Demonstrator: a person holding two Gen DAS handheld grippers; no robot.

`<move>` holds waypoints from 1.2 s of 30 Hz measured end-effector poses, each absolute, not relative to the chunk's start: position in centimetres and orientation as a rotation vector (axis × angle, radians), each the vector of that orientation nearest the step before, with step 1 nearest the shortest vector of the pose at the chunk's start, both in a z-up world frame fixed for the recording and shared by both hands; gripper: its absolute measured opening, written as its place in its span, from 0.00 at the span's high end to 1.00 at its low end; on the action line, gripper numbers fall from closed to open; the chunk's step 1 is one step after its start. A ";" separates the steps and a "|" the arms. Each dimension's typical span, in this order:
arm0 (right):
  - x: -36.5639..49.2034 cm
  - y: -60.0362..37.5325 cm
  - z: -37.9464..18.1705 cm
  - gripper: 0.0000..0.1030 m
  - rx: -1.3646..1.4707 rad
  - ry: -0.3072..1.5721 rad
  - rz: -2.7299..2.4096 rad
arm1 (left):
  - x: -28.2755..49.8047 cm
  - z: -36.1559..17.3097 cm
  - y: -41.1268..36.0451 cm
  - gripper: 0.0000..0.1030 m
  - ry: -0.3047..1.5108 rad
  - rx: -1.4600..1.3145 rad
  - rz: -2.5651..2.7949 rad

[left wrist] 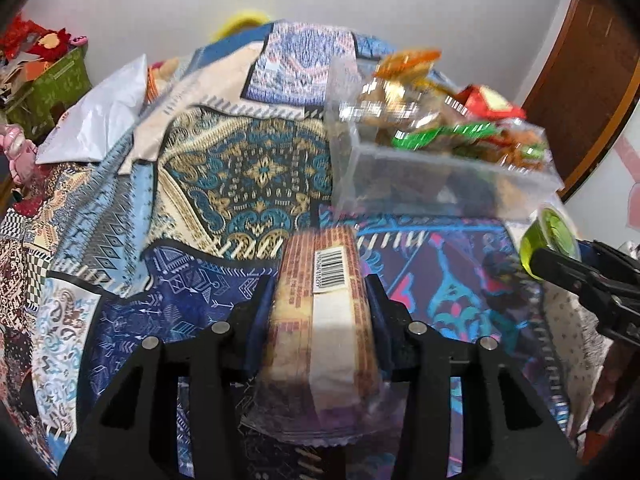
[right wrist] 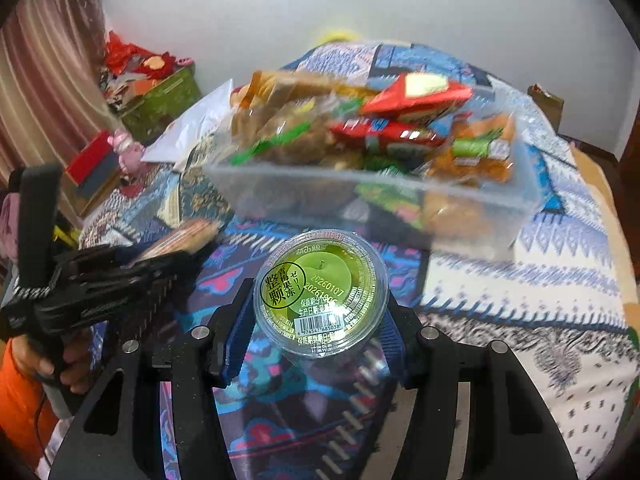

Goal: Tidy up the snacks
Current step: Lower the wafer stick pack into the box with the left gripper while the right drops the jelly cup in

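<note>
My left gripper (left wrist: 320, 300) is shut on a long brown snack packet (left wrist: 320, 304) with a white barcode label, held above the patterned cloth. It also shows at the left of the right wrist view (right wrist: 120, 280). My right gripper (right wrist: 316, 320) is shut on a round green jelly cup (right wrist: 320, 292) with a clear lid. The cup also shows at the right edge of the left wrist view (left wrist: 550, 236). A clear plastic bin (right wrist: 400, 200) piled with red, green and orange snack packets (right wrist: 400, 120) sits ahead of both grippers; it also shows in the left wrist view (left wrist: 440, 172).
A patchwork cloth (left wrist: 240, 172) covers the surface. A white plastic bag (left wrist: 100, 120) lies at the far left of it. A green box of red clutter (right wrist: 160, 92) stands by the wall. A wooden door (left wrist: 580, 80) is at the right.
</note>
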State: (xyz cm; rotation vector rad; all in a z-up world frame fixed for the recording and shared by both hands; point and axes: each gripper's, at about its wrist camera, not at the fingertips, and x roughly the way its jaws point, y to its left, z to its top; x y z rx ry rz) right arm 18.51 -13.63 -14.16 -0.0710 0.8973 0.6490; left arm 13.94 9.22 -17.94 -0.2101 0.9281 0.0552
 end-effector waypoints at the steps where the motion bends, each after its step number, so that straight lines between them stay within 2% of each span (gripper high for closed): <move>1: 18.7 -13.8 -13.9 0.49 -0.066 0.889 0.645 | 13.8 -17.3 9.1 0.57 0.913 -0.210 0.054; 10: 20.3 -15.5 -11.1 0.49 -0.031 0.809 0.595 | 14.2 -12.0 7.2 0.57 0.774 -0.190 0.002; 20: 23.7 -15.6 -9.7 0.49 0.004 0.764 0.579 | 19.6 -8.7 3.8 0.57 0.677 -0.224 -0.085; 29: 27.5 -15.5 -9.6 0.49 -0.014 0.766 0.558 | 25.6 -8.2 1.3 0.57 0.675 -0.204 -0.112; 36: 28.8 -14.9 -10.5 0.49 -0.031 0.791 0.570 | 29.3 -11.3 0.8 0.57 0.764 -0.189 -0.082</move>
